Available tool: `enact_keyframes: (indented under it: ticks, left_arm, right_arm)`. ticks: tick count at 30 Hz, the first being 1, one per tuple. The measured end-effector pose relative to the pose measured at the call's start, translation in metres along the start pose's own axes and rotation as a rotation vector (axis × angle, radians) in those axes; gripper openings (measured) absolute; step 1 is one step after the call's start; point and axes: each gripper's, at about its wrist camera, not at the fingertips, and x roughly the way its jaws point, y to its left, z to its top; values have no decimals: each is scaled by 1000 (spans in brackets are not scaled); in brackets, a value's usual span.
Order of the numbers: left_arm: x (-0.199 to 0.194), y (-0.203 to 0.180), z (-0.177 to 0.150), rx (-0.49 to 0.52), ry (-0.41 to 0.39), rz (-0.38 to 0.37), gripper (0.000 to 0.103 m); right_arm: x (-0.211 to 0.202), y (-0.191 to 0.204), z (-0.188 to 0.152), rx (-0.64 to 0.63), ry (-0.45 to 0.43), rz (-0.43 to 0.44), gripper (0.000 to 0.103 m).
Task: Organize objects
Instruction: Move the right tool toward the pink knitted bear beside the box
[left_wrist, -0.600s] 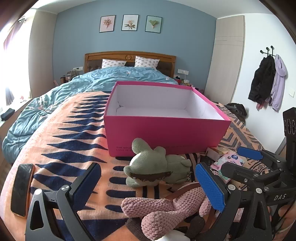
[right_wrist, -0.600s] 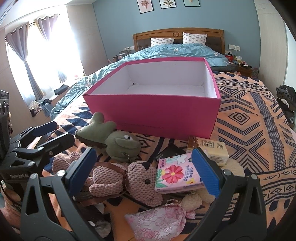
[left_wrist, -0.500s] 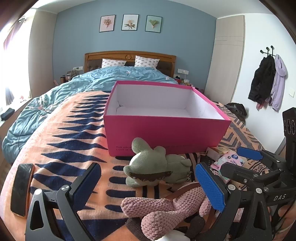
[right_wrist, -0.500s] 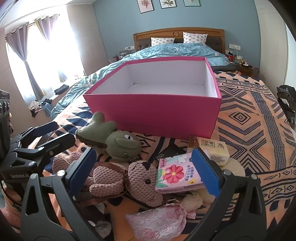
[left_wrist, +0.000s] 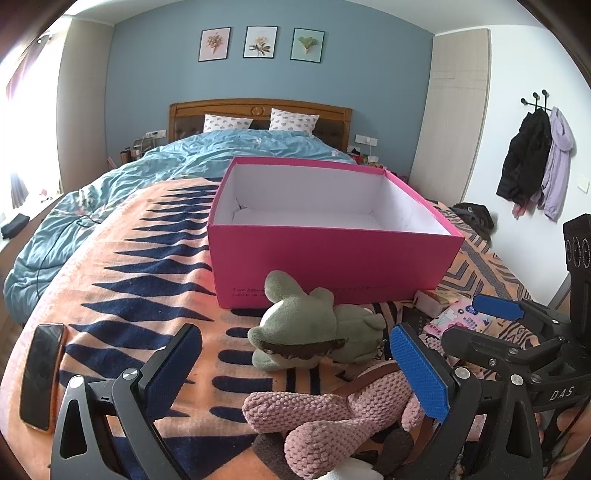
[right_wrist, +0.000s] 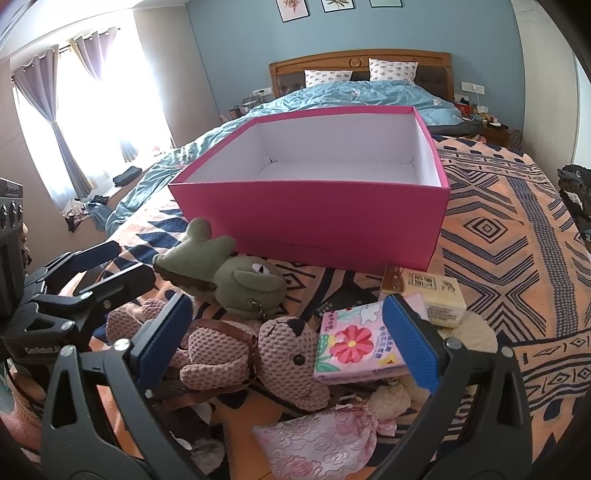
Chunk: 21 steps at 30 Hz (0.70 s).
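An empty pink box (left_wrist: 332, 254) (right_wrist: 314, 218) stands on the patterned bed cover. In front of it lie a green plush frog (left_wrist: 314, 328) (right_wrist: 240, 280), a pink knitted bear (left_wrist: 332, 417) (right_wrist: 255, 350), a flowered tissue pack (right_wrist: 354, 347), a yellow tissue pack (right_wrist: 436, 291) and a pink lace pouch (right_wrist: 325, 439). My left gripper (left_wrist: 295, 373) is open and empty, over the bear and frog. My right gripper (right_wrist: 288, 339) is open and empty, over the bear's head and the flowered pack.
A phone (left_wrist: 40, 373) lies at the cover's left edge. A blue duvet (left_wrist: 129, 184) and pillows (left_wrist: 291, 120) lie behind the box. Coats (left_wrist: 535, 162) hang on the right wall. Each gripper shows in the other's view, the right one (left_wrist: 517, 332) and the left one (right_wrist: 74, 280).
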Motion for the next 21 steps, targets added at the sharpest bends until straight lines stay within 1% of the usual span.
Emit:
enact_keyframes:
  ticks: [12,14,17,19,21]
  left_arm:
    - [9,23,-8,-33,43,-9,103]
    - [11,27,-10,-34,57,-7,103]
    - [12,29,-14,-32,73,-39,103]
    - [12,27,-17,-18,82,-65,103]
    - [12,25,-20,-7,90,-96,103]
  right_arm:
    - [2,-4,-11,-21,56,42,103]
    - [1,-3,-11,-21,57,66,99]
    - [0,2,-12,-35,68,112,93]
    - [1,6,-14,-52,82,137,85]
    - [3,9,-15,-61,92,147,83]
